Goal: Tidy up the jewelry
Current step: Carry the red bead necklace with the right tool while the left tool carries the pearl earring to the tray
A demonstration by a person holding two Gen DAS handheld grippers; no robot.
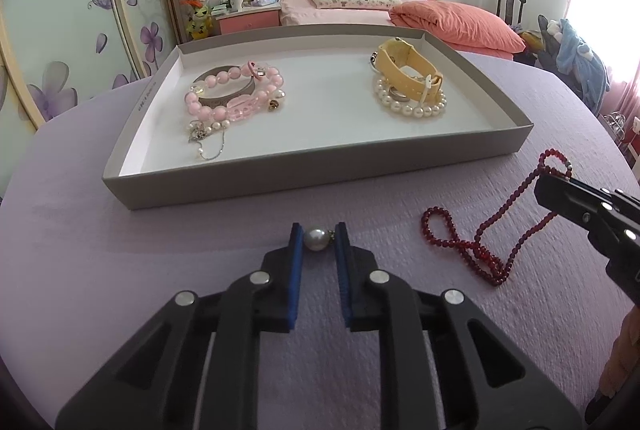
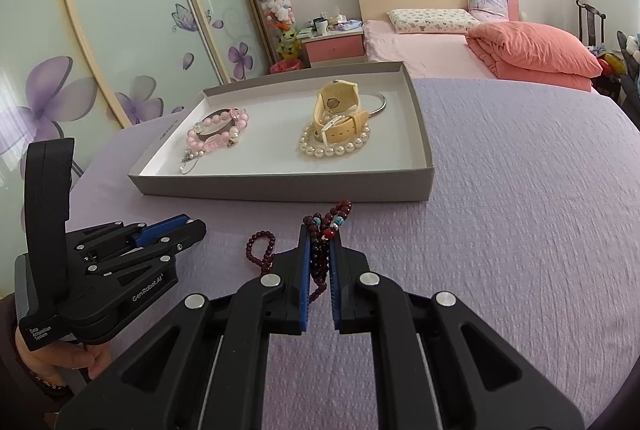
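A single white pearl piece [image 1: 315, 239] with a small metal cap lies on the purple cloth just in front of the tray. My left gripper [image 1: 318, 230] has its blue pads pressed against both sides of it. My right gripper [image 2: 320, 232] is shut on a dark red bead necklace [image 2: 262, 250], which trails to its left over the cloth. The same necklace [image 1: 480, 246] and right gripper [image 1: 540, 190] show at the right of the left wrist view. The grey tray [image 1: 320, 186] holds pink bead bracelets [image 1: 236, 90], a yellow watch [image 1: 408, 70] and a pearl bracelet [image 1: 408, 108].
The purple cloth [image 2: 520, 210] covers the whole work surface. Behind it stand a bed with a salmon quilt [image 2: 536, 50], a pink nightstand [image 2: 336, 46] and flowered wardrobe doors [image 2: 120, 30]. A hand [image 2: 60, 354] holds the left gripper's handle.
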